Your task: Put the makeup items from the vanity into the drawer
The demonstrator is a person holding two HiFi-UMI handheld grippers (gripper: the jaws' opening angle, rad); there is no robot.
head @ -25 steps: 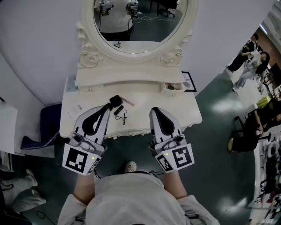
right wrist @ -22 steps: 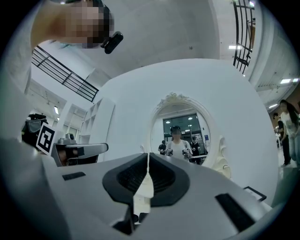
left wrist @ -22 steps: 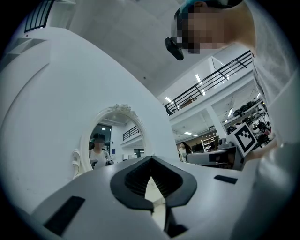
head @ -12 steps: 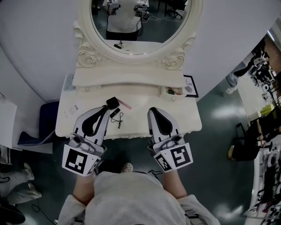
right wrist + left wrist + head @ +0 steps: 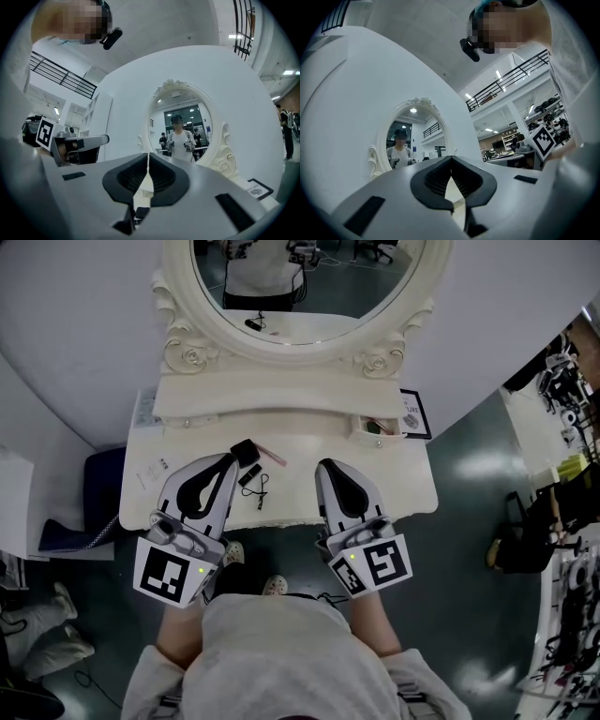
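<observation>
Centrally, black square compact (image 5: 246,450) just off closed, empty left gripper (image 5: 229,459); right gripper (image 5: 324,466) likewise pinched together. Slim pink stick (image 5: 272,457) slanting upper-left to lower-right.

- You have bare cream vanity tabletop (image 5: 300,488) open just right of the small black makeup items (image 5: 249,465).
- Behind them, the raised cream back shelf (image 5: 272,411) and the ornate oval mirror frame (image 5: 187,357) block you.
</observation>
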